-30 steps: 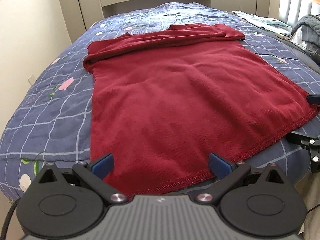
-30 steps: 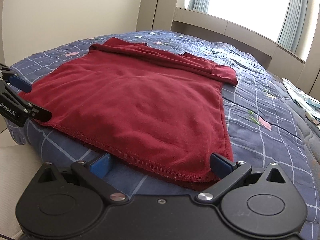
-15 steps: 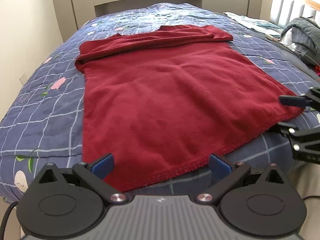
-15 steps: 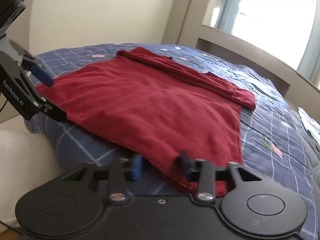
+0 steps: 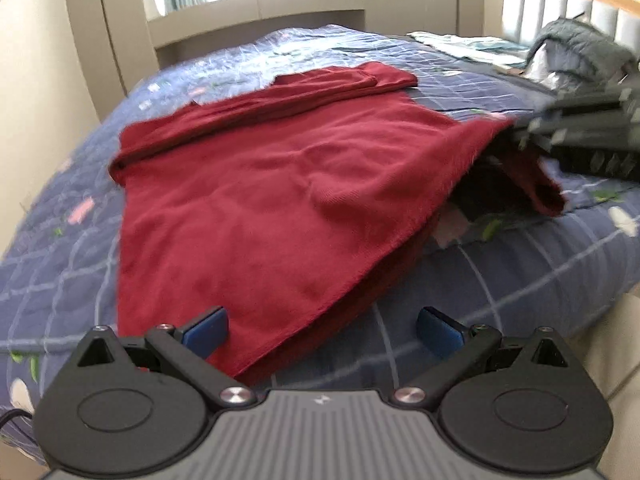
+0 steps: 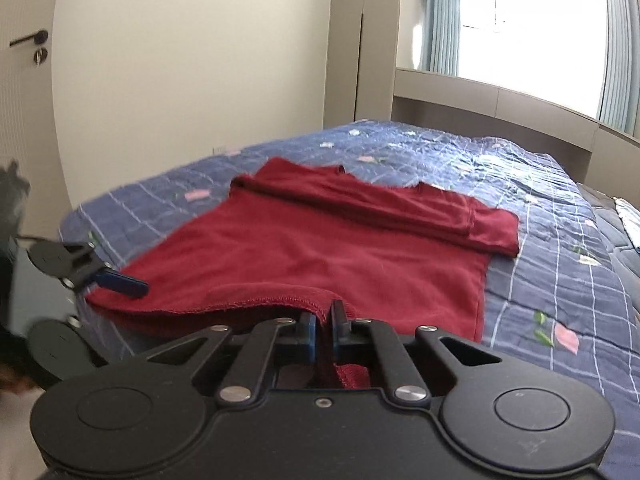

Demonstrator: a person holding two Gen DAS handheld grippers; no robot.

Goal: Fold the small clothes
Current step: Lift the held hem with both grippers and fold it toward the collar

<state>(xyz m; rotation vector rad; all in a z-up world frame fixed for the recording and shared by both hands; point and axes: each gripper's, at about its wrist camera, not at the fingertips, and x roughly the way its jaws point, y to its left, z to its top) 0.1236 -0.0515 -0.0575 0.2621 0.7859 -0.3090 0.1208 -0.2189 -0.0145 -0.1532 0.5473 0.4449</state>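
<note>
Hem-lift under way: right gripper (image 6: 323, 322) clenched on red garment (image 5: 260, 200) hem, left gripper (image 5: 322, 326) released, apparently must grasp next.

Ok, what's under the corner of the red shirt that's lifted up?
Under the raised corner of the red shirt there is the blue checked bedspread in shadow. Further in, the shirt covers whatever lies beneath.

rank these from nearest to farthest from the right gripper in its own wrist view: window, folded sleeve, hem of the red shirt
1. Hem of the red shirt, pinched in the right gripper.
2. Folded sleeve, across the shirt's far end, to the right.
3. Window, beyond the bed, upper right.
</note>
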